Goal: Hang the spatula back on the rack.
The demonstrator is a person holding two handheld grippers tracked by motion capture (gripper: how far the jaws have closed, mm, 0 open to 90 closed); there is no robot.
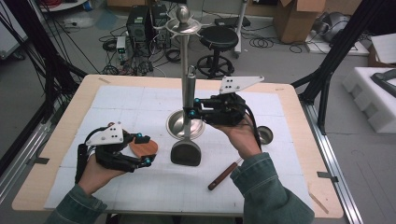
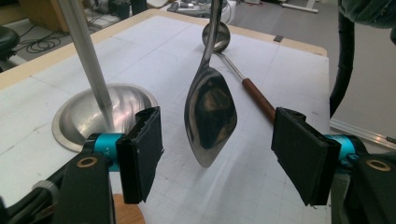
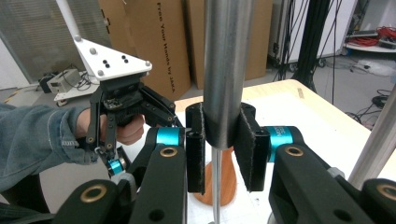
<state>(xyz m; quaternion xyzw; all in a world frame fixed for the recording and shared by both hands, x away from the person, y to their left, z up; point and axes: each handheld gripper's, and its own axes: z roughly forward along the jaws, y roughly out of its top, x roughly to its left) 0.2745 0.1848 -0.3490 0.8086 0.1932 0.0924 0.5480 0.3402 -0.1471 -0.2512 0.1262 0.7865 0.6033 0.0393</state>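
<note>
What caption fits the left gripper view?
Open hand-held gripper flanks a hanging steel spatula beside the rack base.

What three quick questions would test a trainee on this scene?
1. True or false: the right tongs are shut on the spatula handle.
2. What sits between the open left tongs, touching neither pad? A) the spatula blade B) a fork C) a cup
3. Where does the ladle lie, relative to the stand base?

Key: 1 true. 2 A. 3 Flat on the white mat, to the right of the stand base in the high view, with its wooden grip towards the person.
</note>
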